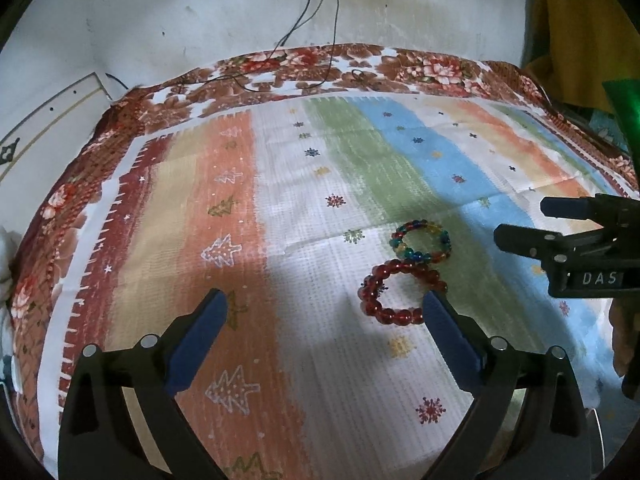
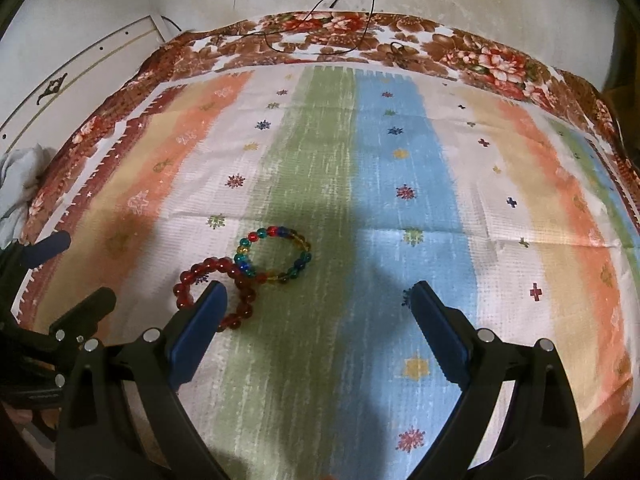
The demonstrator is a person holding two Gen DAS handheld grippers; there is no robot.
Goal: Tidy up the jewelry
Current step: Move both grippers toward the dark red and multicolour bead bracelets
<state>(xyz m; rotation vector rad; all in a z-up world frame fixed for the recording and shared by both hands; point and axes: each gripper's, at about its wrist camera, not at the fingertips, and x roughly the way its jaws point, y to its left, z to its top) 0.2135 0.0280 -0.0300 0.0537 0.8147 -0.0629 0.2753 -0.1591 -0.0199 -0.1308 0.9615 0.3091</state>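
Note:
A red bead bracelet [image 1: 394, 294] [image 2: 218, 292] lies on the striped cloth, touching a multicoloured bead bracelet [image 1: 421, 240] [image 2: 276, 256] just behind it. My left gripper [image 1: 325, 300] is open and empty; its right finger [image 1: 448, 328] covers the red bracelet's right edge. My right gripper [image 2: 316, 292] is open and empty; its left finger [image 2: 200, 320] hides part of the red bracelet. The right gripper also shows in the left wrist view [image 1: 520, 224], to the right of the bracelets. The left gripper shows at the left edge of the right wrist view [image 2: 76, 276].
The striped cloth [image 1: 280, 220] [image 2: 400, 160] covers a floral sheet [image 1: 280, 68] on a bed. Black cables [image 1: 320, 40] hang down the wall onto the far edge. Yellow fabric [image 1: 576, 20] hangs at the far right. A white bundle [image 2: 20, 176] sits at the left.

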